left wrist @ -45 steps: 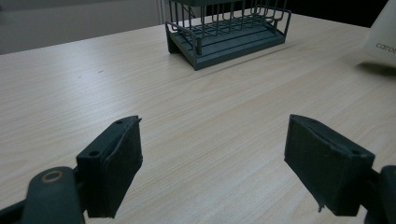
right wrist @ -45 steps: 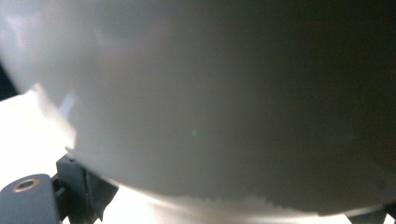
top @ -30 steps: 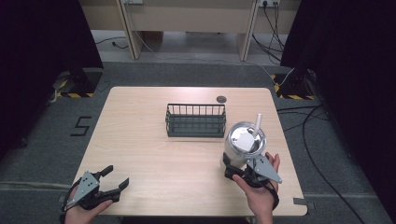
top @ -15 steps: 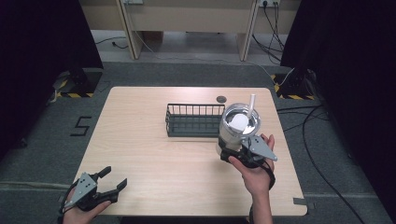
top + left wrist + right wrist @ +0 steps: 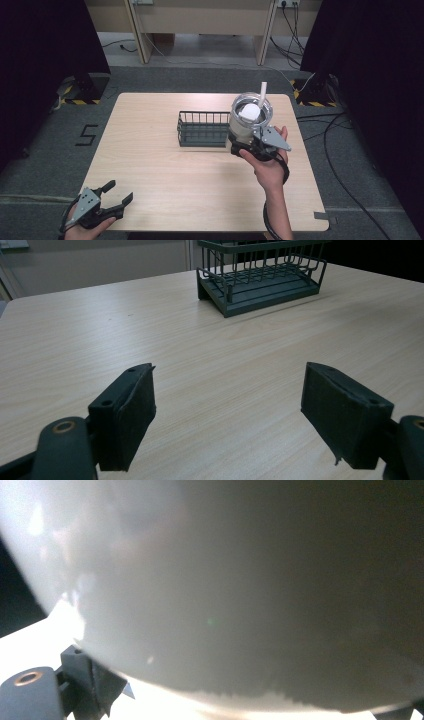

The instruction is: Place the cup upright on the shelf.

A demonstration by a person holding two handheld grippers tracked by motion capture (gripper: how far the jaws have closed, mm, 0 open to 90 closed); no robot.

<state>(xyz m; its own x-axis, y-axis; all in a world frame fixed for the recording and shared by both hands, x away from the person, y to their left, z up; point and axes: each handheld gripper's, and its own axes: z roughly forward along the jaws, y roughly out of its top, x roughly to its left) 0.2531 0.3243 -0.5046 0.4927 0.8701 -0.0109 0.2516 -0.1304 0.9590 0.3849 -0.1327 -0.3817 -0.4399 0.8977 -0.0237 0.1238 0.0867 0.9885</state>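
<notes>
The right hand [image 5: 267, 167] reaches in from the near edge of the table [image 5: 165, 165], forearm stretched forward and a little leftward, wrist raised above the wood. Its right gripper [image 5: 242, 145] is clamped on the lower part of a clear cup [image 5: 248, 120], which stands upright with a white lump inside and a white straw [image 5: 262, 92] sticking up at its far side. The cup is held beside the right end of a dark wire basket [image 5: 202, 129], toward the table's right edge; whether it touches the basket cannot be told. In the right gripper view the cup's pale, blurred wall [image 5: 240, 590] sits hard against the lens, with one black jaw tip showing at the lower left.

The left hand [image 5: 85, 227] rests at the near left corner of the table, just past the near edge, holding the left gripper [image 5: 120, 194] low and level, pointed toward the middle of the table. Its jaws are spread wide with nothing between them; in the left gripper view the two black pads [image 5: 132, 415] frame bare wood, and the basket [image 5: 260, 277] stands well ahead, nearer the far edge.

The table is light wood grain with rounded corners. A small dark round spot [image 5: 237, 95] lies near its far edge. The table stands on grey carpet marked with a number five [image 5: 88, 134] to the left. Black curtains hang at both sides, yellow and black striped tape [image 5: 75, 101] marks the floor, cables [image 5: 345, 150] trail along the right, and pale wooden furniture [image 5: 200, 20] stands at the back.
</notes>
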